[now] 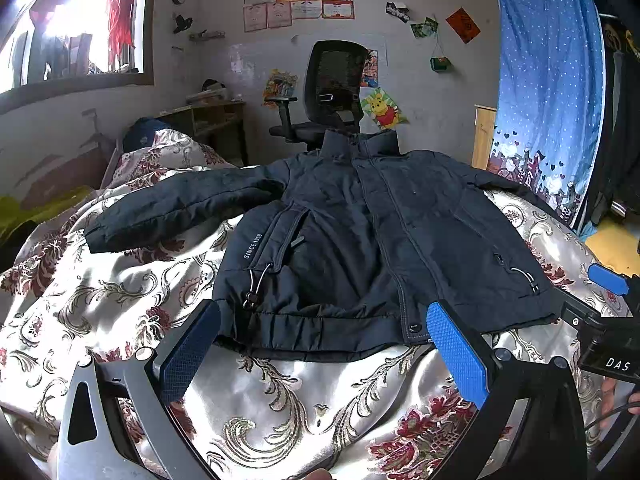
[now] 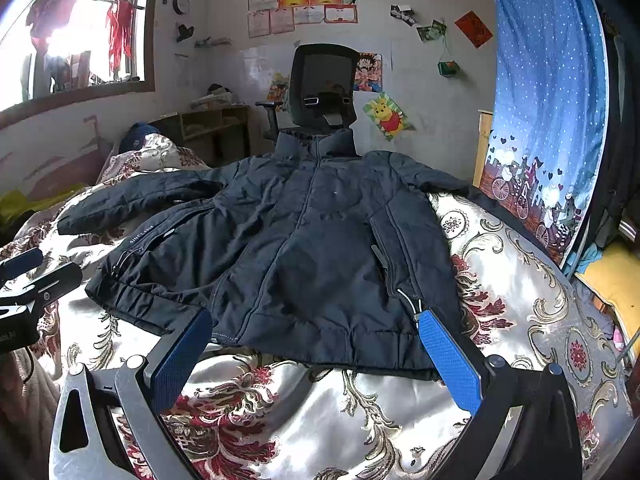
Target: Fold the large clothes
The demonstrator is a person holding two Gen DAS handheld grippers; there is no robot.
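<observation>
Blue-padded fingers of the left gripper (image 1: 323, 336) are standing wide apart just short of the jacket's (image 1: 360, 240) hem, holding nothing, with the floral bedspread (image 1: 280, 400) showing between them. Beside it, the right gripper (image 2: 315, 342) is hovering in the same way, its fingers also spread and empty, their tips near the hem's right half.

Lying front-up on the bedspread, the dark navy padded jacket is pointing its stand-up collar away from the grippers, toward the black office chair (image 1: 334, 92) behind it. Its front is closed down the middle, with a snap button showing at the hem. One sleeve (image 1: 176, 208) is stretching out flat to the jacket's left side; the other is trailing off the far right edge and is mostly hidden. White lettering reading "SINCE 1988" (image 1: 253, 246) is running along the left pocket panel, and elastic drawcords with toggles are dangling near both lower corners. The fabric is looking lightly rumpled, with the hem band gathered.
</observation>
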